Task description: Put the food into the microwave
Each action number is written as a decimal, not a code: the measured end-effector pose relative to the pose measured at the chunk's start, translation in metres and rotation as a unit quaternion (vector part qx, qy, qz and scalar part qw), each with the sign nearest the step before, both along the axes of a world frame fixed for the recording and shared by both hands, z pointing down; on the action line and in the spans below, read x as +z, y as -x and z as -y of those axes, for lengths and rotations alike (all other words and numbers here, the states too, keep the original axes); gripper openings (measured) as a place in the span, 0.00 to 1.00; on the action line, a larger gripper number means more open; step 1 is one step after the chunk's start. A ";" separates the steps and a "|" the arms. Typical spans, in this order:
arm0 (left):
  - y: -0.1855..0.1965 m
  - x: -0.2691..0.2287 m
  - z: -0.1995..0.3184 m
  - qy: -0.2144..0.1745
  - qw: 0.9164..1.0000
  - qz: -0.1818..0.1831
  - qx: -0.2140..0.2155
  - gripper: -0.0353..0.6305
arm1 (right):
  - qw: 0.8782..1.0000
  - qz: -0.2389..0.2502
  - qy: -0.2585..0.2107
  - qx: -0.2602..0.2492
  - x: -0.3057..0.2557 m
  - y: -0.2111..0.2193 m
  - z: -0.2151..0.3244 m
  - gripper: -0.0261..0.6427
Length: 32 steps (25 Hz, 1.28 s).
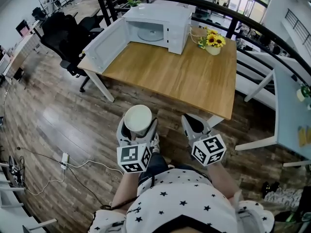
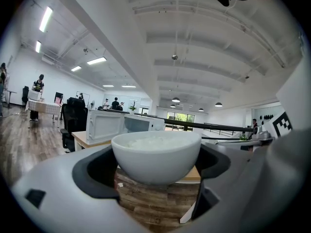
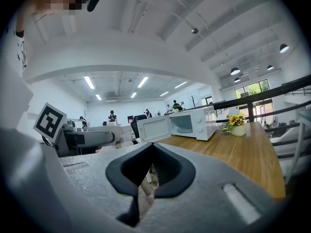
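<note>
You're holding both grippers low at your waist, just short of the wooden table (image 1: pixel 184 76). The left gripper (image 1: pixel 137 130) is clamping a smooth round white bowl (image 1: pixel 138 118) of white rice. The right gripper (image 1: pixel 195 125) is sitting with jaws pressed together, empty. The boxy white microwave (image 1: pixel 160 25) is standing at the table's far edge, door open.
</note>
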<state>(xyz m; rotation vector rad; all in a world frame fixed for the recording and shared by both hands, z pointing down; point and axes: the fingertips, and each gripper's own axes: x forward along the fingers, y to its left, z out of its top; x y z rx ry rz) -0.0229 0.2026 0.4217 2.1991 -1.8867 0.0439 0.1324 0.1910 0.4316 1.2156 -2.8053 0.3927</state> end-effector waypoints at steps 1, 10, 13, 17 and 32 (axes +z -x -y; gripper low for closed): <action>0.001 0.000 0.006 0.000 1.000 0.000 0.001 0.77 | 1.000 0.000 0.000 0.001 0.000 0.001 0.006 0.05; 0.016 0.000 0.072 -0.002 1.000 -0.002 0.013 0.77 | 1.000 -0.007 -0.003 0.008 -0.003 0.018 0.070 0.05; 0.022 -0.002 0.095 -0.002 1.000 -0.004 0.015 0.77 | 1.000 -0.010 -0.004 0.007 -0.005 0.026 0.094 0.05; 0.033 -0.004 0.123 0.001 1.000 -0.006 0.016 0.77 | 1.000 -0.015 -0.003 0.005 -0.009 0.038 0.124 0.05; 0.076 -0.011 0.215 0.010 0.999 -0.004 0.044 0.77 | 0.999 -0.015 0.003 0.028 -0.016 0.085 0.209 0.05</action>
